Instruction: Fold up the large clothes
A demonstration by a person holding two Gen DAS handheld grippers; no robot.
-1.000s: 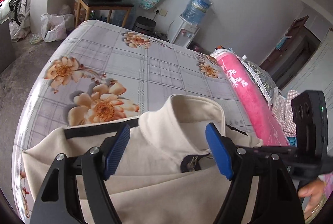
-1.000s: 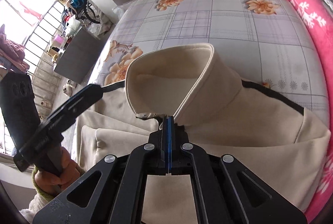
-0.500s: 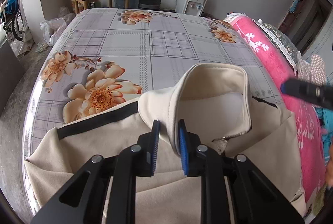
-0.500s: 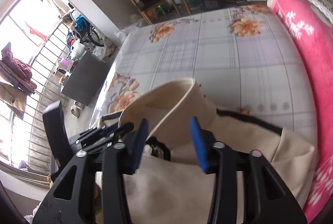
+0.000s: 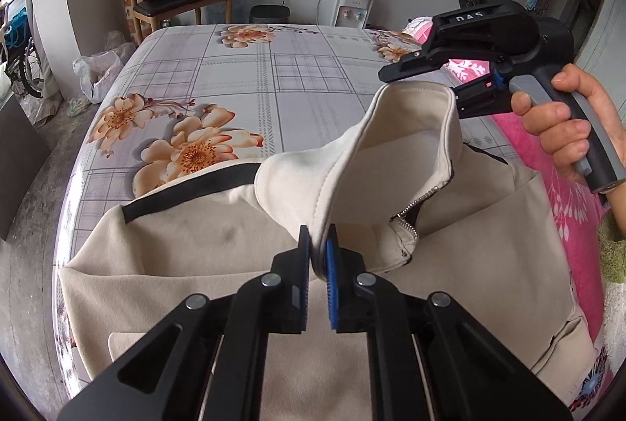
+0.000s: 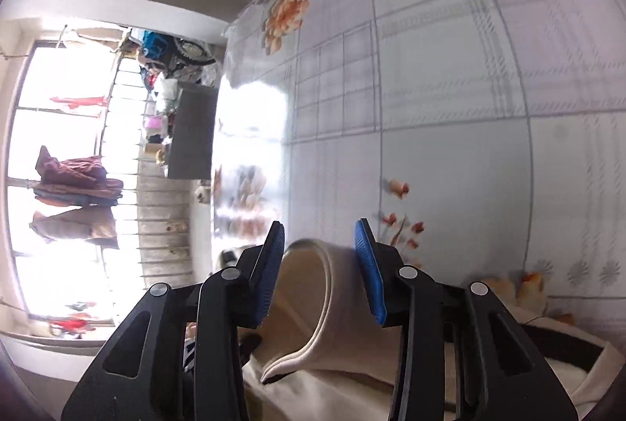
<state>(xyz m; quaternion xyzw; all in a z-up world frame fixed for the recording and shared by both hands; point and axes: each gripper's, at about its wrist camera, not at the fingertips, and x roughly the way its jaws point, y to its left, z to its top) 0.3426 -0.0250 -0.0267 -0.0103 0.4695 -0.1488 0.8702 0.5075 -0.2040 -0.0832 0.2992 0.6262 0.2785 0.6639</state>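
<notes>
- bed point(image 5: 242, 76) with grey checked flower sheet fills most of both views
- cream jacket point(image 5: 187, 249) lies spread on the bed's near end, black stripe across the shoulder, zipper partly open at the neck
- collar point(image 5: 395, 131) stands up off the jacket
- left gripper point(image 5: 317, 252) clamped on the collar's near edge
- right gripper point(image 6: 319, 272) has its jaws apart, collar's far edge between the blue pads, held in a hand point(image 5: 567, 119)

cream jacket point(image 5: 391, 178) with black stripes on grey-checked, orange-flowered bedsheet point(image 5: 234, 76).
</notes>
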